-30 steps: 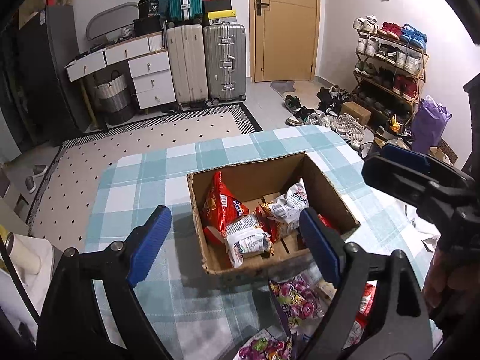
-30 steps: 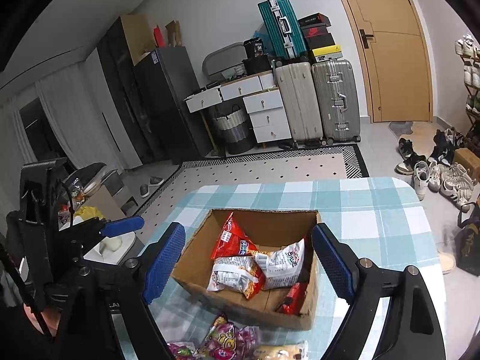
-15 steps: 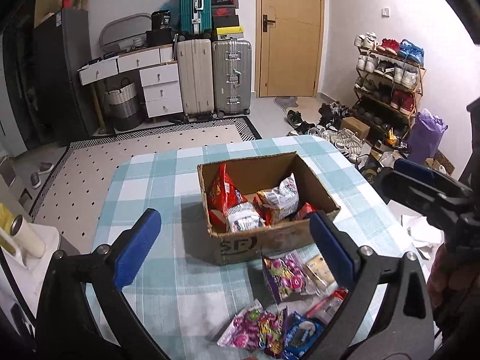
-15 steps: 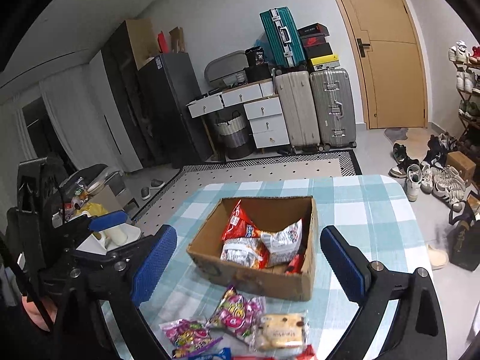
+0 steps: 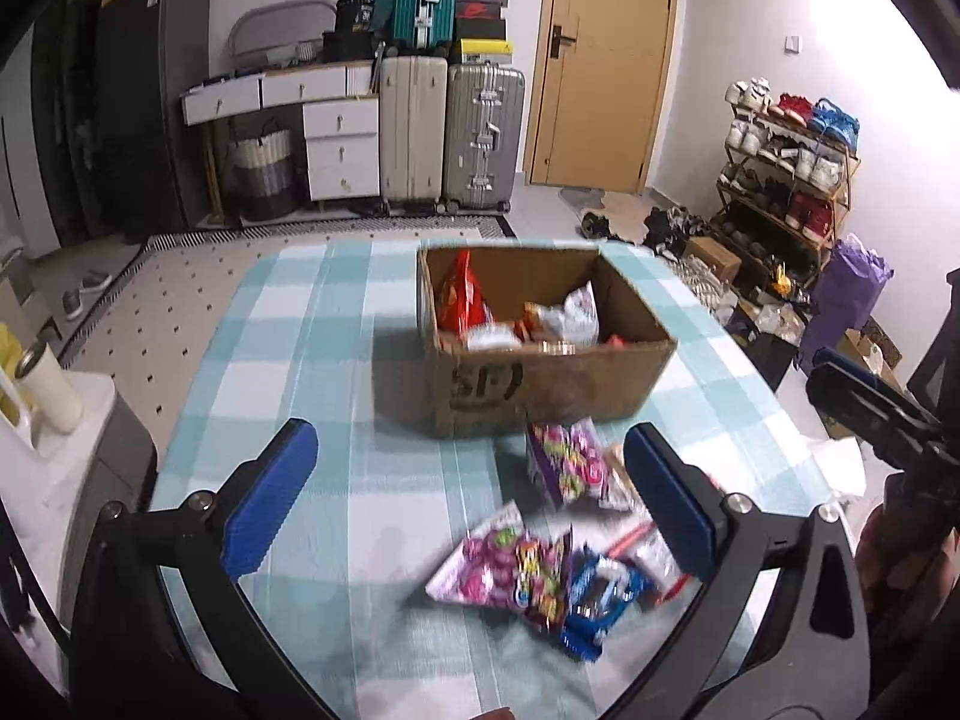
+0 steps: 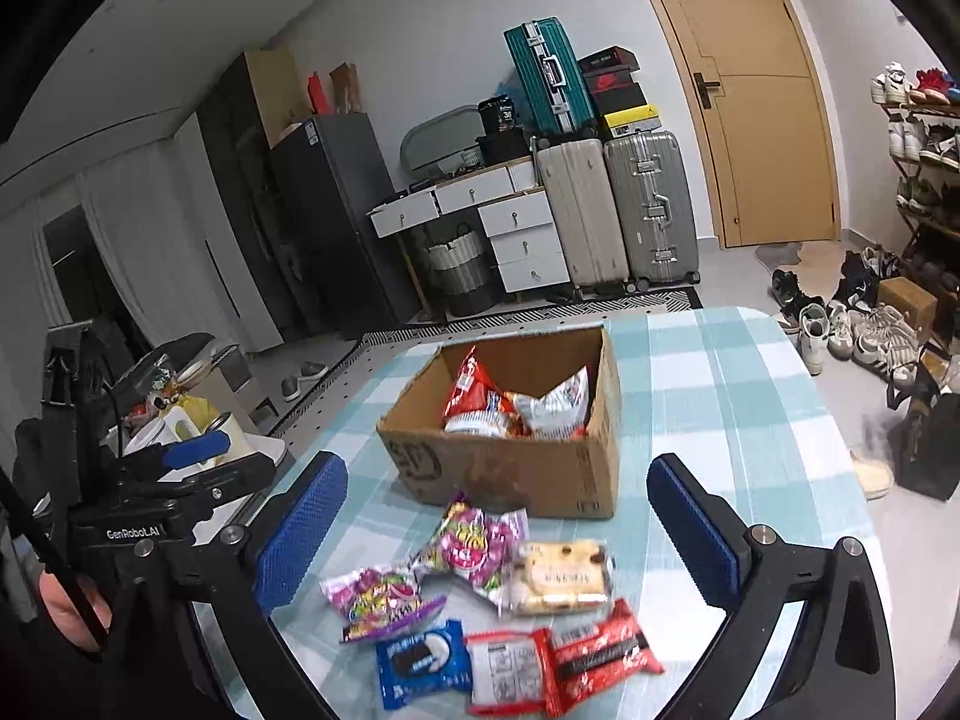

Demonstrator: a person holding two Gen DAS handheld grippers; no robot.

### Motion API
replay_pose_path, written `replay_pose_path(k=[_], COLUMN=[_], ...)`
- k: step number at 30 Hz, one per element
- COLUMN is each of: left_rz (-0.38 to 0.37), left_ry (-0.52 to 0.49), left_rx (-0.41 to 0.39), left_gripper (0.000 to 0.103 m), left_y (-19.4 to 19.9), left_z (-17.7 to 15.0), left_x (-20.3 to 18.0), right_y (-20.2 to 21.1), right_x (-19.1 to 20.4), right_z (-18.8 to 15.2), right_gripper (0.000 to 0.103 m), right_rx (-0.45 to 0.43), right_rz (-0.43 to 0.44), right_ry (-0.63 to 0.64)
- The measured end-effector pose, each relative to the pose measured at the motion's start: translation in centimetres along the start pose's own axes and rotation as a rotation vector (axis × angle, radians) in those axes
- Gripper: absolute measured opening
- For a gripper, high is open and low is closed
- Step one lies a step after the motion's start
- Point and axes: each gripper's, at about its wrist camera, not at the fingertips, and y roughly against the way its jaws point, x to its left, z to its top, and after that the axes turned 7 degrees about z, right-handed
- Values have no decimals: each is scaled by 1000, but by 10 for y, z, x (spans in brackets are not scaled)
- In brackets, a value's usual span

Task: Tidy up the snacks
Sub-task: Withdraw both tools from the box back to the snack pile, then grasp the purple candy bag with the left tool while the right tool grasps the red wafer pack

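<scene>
Both tongs, left [image 5: 468, 492] and right [image 6: 498, 516], are opening wide with nothing between them. Loose snack packets [image 6: 480, 606] lie on the table [image 6: 720, 396], at six o'clock of the cardboard box [image 6: 510, 468].

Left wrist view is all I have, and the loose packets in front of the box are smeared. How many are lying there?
Observer: Six in the right wrist view: a pink candy bag, a second pink bag, a cream biscuit pack, a blue cookie pack, a red pack and a white-labelled red pack.
Operator: Is the right gripper carrying one?
Observer: No. The right gripper has its jaws opening with nothing gripped; the packets lie on the tablecloth below.
Operator: What is the pale thing beside the pink bag?
Observer: The cream biscuit pack, lying flat against that bag's right side.
</scene>
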Motion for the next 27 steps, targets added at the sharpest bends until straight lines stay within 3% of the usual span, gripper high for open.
replay_pose_path(k=[6,13,22,27], left_rz=[-11,-30,-44,-60], left_ry=[-7,-24,-29,-14], left_rx=[77,141,257,280], left_gripper=[102,102,101,99], left_y=[-25,-58,-106,-126], left_z=[-33,-59,-90,-93], left_x=[-3,-10,-19,-19], right_y=[-2,-10,-21,-26], right_x=[3,-9,-22,-24], right_z=[-32,-69,-93,-97], right_gripper=[102,102,102,102], right_rx=[25,67,85,97], right_rz=[-24,-29,-46,-51], right_ry=[29,-31,-79,-80])
